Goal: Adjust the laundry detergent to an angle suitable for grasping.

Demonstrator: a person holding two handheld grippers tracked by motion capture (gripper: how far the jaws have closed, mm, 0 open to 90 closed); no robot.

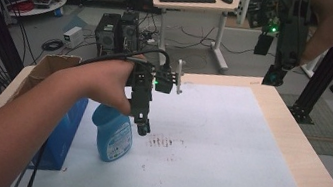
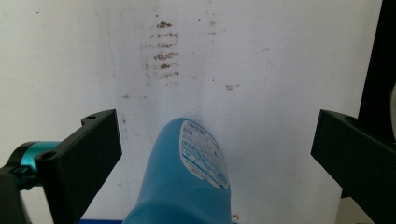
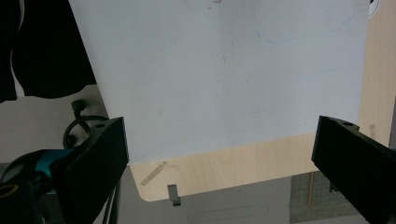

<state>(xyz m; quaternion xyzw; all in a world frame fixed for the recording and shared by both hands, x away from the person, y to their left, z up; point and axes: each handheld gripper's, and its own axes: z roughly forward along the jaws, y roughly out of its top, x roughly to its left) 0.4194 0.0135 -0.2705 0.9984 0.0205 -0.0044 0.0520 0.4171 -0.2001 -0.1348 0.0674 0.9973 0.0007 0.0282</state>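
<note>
- Forearm [image 1: 7,124] is coming in from the bottom left of the high view, reaching across the table's left side.
- Blue pad [image 1: 58,142] is lying flat under that forearm, beside a cardboard box [image 1: 49,67] at the table's left edge.
- Bottle [image 1: 113,133] is lying on the white sheet [image 1: 226,153], just right of the pad; in the left gripper view it is showing low between the jaws, label up.
- Left gripper [image 1: 143,126] is hovering over the bottle, pointing down, jaws standing wide apart and touching nothing.
- Brown smears [image 1: 164,141] are marking the sheet just right of the bottle; they are sitting beyond it in the left gripper view [image 2: 163,49].
- Right gripper [image 1: 274,77] is hanging high over the table's far right edge, well apart from the bottle.
- Its jaws are gaping wide too in the right gripper view, with bare sheet [image 3: 224,74] and the wooden table [image 3: 233,170] corner between them.
</note>
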